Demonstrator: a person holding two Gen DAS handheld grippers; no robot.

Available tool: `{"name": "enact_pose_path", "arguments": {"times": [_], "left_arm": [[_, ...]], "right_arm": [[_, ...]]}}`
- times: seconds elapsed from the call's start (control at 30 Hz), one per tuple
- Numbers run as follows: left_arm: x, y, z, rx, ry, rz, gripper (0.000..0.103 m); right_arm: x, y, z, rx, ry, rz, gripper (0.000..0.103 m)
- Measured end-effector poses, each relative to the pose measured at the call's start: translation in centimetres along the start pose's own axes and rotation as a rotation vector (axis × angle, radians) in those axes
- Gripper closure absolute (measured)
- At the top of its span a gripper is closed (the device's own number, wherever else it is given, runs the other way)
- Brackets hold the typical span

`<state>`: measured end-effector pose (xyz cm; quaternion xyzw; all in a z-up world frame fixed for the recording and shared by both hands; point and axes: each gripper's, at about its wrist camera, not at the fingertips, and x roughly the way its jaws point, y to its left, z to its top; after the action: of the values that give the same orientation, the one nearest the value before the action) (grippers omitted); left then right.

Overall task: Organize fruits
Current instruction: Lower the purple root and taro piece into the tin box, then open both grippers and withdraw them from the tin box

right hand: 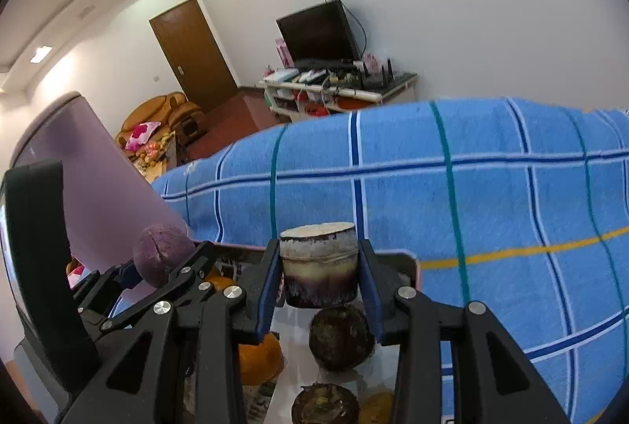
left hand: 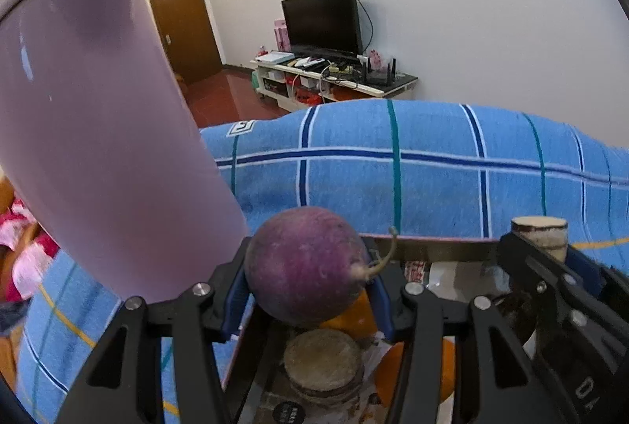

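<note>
My left gripper is shut on a round purple fruit with a short curled stem, held above an open box. Under it in the box lie a cut, pale-topped cylinder piece and an orange. My right gripper is shut on a similar cut cylinder with a white top and dark purple skin. Beneath it lie two dark round fruits and an orange. Each gripper shows in the other's view: the right one and the left one.
The box's lilac lid stands raised on the left, close to my left gripper. A blue checked blanket covers the surface behind and right of the box. Far off are a TV stand, a door and an armchair.
</note>
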<state>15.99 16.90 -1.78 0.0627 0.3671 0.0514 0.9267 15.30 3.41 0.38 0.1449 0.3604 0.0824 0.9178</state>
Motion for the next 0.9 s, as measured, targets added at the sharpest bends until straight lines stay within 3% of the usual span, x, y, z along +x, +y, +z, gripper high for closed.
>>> {"name": "enact_pose_path", "arguments": {"times": [0.2,0.33,0.5,0.57,0.7,0.8,0.9], "left_arm": [[0.0,-1.6,-0.7,0.121,-0.004,0.064,0.049],[-0.4,-1.7,-1.0,0.131,-0.017,0.083,0.047],[-1.6,-1.1,-1.1,0.089,-0.051,0.064,0.020],[-2.2,-0.9,-1.2,0.070,-0.081,0.051,0.019],[-3.0,0.0,-1.2,0.009,-0.105,0.013,0.002],[-3.4,0.5,-1.4,-0.016,-0.112,-0.014,0.002],[-3.8,0.2,-1.7,0.001,-0.126,0.012,0.002]], "right_arm": [[0.7,0.3,-0.3,-0.030,0.062,-0.007,0.063],[0.7,0.2,-0.6,-0.024,0.067,0.008,0.063],[0.6,-0.8,-0.9,0.025,0.075,0.038,0.061],[0.2,-1.3,-1.0,0.050,0.057,0.055,0.058],[-1.1,-2.2,-1.2,0.085,0.006,0.090,0.050],[-2.4,-2.5,-1.6,0.092,-0.069,0.095,0.047],[-3.3,-1.9,-2.1,0.040,-0.140,0.047,0.046]]}}
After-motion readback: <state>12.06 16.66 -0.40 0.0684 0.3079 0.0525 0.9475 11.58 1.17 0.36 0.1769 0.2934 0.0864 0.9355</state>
